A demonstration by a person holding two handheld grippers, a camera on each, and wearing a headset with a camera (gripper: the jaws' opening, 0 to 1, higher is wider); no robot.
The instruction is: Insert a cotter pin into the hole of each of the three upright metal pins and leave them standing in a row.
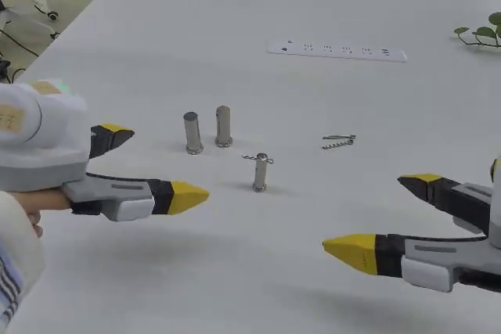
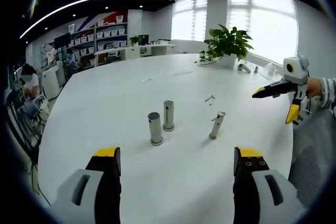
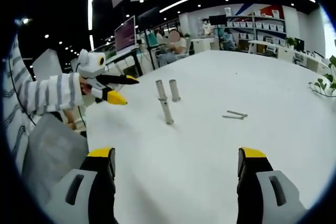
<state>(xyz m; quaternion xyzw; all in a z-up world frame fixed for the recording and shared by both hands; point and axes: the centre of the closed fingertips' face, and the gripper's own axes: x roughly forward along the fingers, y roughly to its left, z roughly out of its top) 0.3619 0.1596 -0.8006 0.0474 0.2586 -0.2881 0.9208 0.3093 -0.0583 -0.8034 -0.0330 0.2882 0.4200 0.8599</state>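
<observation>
Three metal pins upright on white table (image 1: 235, 5): rear left pin (image 1: 192, 132) and rear right pin (image 1: 223, 126) just beside each other with a narrow gap, tops bare; front pin (image 1: 261, 172) alone, nearer the person and right of that pair, bearing a fitted cotter pin (image 1: 258, 159) crosswise near its top, seemingly through the hole, though too small to confirm. Two loose cotter pins (image 1: 338, 141) flat on table, close alongside one another, well right of front pin. Wide-spread left gripper (image 1: 167, 162) held above table left of the pins, yellow tips aimed toward them, nothing between jaws, gripped by a hand (image 1: 27, 209) emerging from a striped sleeve (image 1: 8, 287). Equally wide-spread right gripper (image 1: 362, 213) low at right, near the person, empty, yellow tips pointing left toward front pin. Both grippers clear of every pin and well apart from each other. White power strip (image 1: 337, 51) flat on far side of table, well beyond pins. Green plant (image 1: 481, 33) at far right table edge. From left gripper view: bare pair at centre, front pin to their right, loose cotter pins beyond it, right gripper at right edge. From right gripper view: same pins ahead, left gripper off to their left. Background of open office: shelving, desks, bright windows.
</observation>
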